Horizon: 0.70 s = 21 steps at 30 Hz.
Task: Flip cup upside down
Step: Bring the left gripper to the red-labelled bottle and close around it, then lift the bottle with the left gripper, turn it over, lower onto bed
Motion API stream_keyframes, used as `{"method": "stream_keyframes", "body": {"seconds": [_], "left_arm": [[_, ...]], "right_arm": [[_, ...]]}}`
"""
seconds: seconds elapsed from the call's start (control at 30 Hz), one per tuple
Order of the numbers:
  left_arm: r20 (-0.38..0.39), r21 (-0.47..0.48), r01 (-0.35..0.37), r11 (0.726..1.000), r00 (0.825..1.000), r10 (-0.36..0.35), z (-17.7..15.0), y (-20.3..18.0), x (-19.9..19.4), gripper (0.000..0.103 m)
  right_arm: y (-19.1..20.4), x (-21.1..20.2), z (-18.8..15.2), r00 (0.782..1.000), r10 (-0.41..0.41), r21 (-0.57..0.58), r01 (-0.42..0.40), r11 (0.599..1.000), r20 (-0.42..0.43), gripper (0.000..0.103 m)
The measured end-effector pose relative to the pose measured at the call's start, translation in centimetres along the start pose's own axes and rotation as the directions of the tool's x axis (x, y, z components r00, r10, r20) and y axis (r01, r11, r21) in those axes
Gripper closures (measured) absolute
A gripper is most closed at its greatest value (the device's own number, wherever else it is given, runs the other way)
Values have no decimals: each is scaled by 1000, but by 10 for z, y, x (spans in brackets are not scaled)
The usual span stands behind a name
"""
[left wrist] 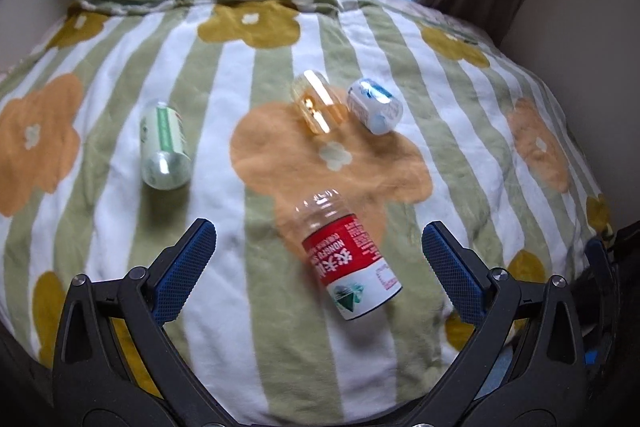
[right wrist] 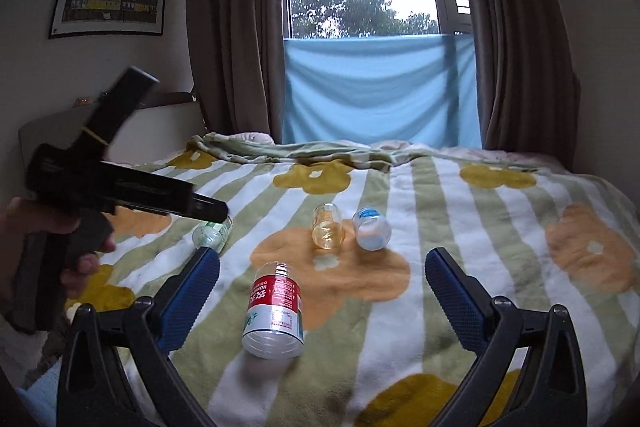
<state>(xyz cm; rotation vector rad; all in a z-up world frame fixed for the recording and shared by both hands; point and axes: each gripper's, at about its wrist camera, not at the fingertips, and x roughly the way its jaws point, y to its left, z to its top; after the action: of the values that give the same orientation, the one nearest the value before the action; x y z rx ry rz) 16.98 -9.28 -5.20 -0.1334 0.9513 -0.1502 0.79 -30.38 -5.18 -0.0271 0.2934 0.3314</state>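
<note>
Red-label cup [left wrist: 352, 259]: Chinese characters, Latin print, unreadable.

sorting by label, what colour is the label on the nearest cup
Red with a white band, on the nearest cup; clearest in the left wrist view.

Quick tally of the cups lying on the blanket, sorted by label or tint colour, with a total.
Red-label clear cup: 1
Green-label clear cup: 1
Amber-tinted cup: 1
Blue-and-white cup: 1
Total: 4, all lying on their sides on the flowered blanket; none held, both the left gripper and the right gripper open.
</note>
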Motion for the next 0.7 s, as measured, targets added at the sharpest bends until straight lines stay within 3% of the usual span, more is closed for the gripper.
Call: {"method": "stream_keyframes", "body": {"seconds": [0.1,0.27,0.43,0.53,0.7], "left_arm": [[-160,-43,-5,999,987,-2,4,-8,45,1],[-389,-154,-46,987,921,-18,3,-9,107,4],[-489,-216,-121,969,872,0,4,-5,143,6],[-532,-291,-124,949,845,-52,-5,1,156,11],[-547,-317,-138,938,835,-62,-13,6,163,18]], "right_arm": [[-6,-12,-6,1000,0,21,-1,1000,18,0],[-17,-21,-19,999,25,76,-29,997,46,0],[-20,-25,-25,998,41,69,-43,997,40,0],[-28,-26,-27,998,40,86,-43,995,38,0],[-42,-26,-32,997,61,143,-67,987,45,0]]}}
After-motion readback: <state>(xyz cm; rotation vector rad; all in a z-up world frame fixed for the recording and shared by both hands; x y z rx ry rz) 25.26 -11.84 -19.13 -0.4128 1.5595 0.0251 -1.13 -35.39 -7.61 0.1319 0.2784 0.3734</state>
